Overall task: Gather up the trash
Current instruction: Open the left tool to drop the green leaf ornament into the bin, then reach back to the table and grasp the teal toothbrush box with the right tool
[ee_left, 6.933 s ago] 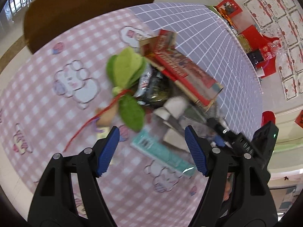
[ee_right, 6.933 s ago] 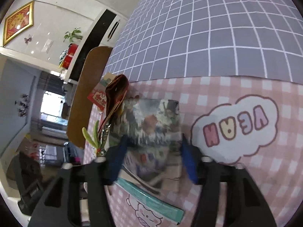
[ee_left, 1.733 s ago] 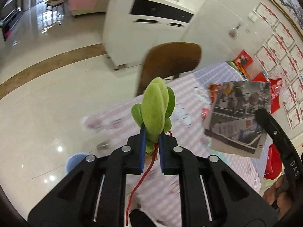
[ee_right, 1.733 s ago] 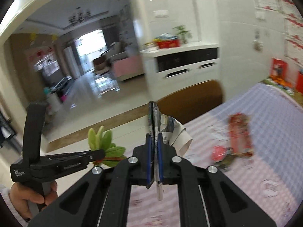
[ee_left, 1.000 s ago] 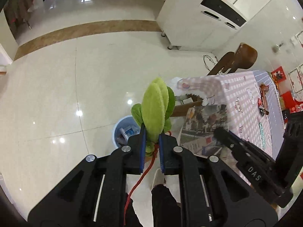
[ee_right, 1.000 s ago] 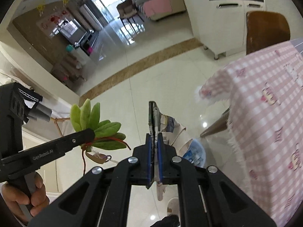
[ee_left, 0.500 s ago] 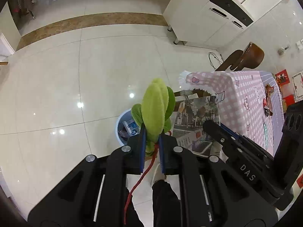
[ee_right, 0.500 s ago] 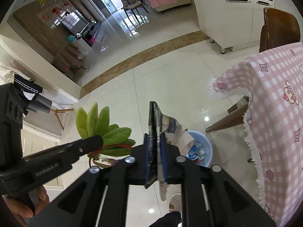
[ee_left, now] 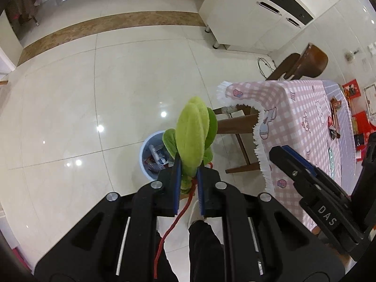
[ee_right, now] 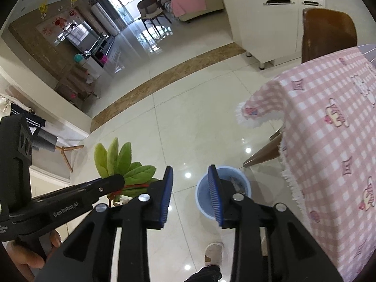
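My left gripper point(ee_left: 188, 171) is shut on a green plush leaf bunch point(ee_left: 192, 136) with a red string hanging below it. It hovers over a light blue trash bin point(ee_left: 146, 148) on the floor, which holds several wrappers. In the right wrist view my right gripper point(ee_right: 190, 176) hangs above the same bin point(ee_right: 204, 206); its jaws are opening and nothing is between them. Grey printed paper point(ee_right: 235, 183) shows inside the bin. The left gripper point(ee_right: 117, 181) with the leaf bunch point(ee_right: 122, 162) reaches in from the left.
A table with a pink checked cloth point(ee_right: 329, 129) stands right of the bin, with more trash point(ee_left: 333, 117) far along it. A brown chair point(ee_left: 310, 61) and a white cabinet point(ee_left: 253, 16) lie behind. The person's shoe point(ee_right: 212, 253) is near the bin.
The right gripper's jaws have parted and the folded printed paper that they held is gone from between them. The left gripper still grips the leaf bunch in the same spot.
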`<state>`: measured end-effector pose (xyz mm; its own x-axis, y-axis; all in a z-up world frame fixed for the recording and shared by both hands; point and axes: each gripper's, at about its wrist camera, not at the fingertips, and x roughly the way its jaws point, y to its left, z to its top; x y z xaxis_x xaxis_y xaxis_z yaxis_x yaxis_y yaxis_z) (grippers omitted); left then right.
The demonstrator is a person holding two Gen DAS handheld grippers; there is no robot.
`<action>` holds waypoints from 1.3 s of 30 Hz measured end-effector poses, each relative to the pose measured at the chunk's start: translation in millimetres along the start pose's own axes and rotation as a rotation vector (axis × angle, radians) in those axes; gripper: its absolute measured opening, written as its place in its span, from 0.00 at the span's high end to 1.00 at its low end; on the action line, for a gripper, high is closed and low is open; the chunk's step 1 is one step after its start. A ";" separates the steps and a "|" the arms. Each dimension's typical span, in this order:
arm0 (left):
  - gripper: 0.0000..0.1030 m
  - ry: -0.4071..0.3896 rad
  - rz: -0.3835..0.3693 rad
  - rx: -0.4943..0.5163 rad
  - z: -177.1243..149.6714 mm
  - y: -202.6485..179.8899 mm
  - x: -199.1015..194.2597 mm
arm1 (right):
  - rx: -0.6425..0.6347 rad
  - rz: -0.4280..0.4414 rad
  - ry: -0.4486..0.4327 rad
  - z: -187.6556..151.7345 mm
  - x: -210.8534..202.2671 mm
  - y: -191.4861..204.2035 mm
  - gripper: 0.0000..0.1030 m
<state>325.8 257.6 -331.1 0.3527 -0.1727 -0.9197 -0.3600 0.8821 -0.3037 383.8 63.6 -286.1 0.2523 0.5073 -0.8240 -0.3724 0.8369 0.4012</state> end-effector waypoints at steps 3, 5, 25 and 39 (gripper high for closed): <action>0.88 0.009 0.000 0.018 0.8 -10.9 3.9 | 0.009 -0.011 -0.014 1.7 -8.4 -9.3 0.70; 0.88 0.017 0.002 0.031 1.2 -18.3 6.6 | 0.019 -0.017 -0.019 1.9 -12.0 -15.9 0.70; 0.44 0.075 0.071 -0.010 8.4 -68.8 33.5 | 0.061 -0.012 -0.096 -0.3 -65.2 -73.5 0.64; 0.26 0.033 0.083 0.071 9.5 -136.5 34.9 | 0.146 -0.037 -0.112 -8.3 -88.3 -139.1 0.64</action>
<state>395.4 135.3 -319.3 0.2951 -0.1106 -0.9490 -0.3248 0.9225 -0.2085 405.9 -99.3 -272.5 0.3643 0.4884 -0.7929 -0.2298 0.8723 0.4317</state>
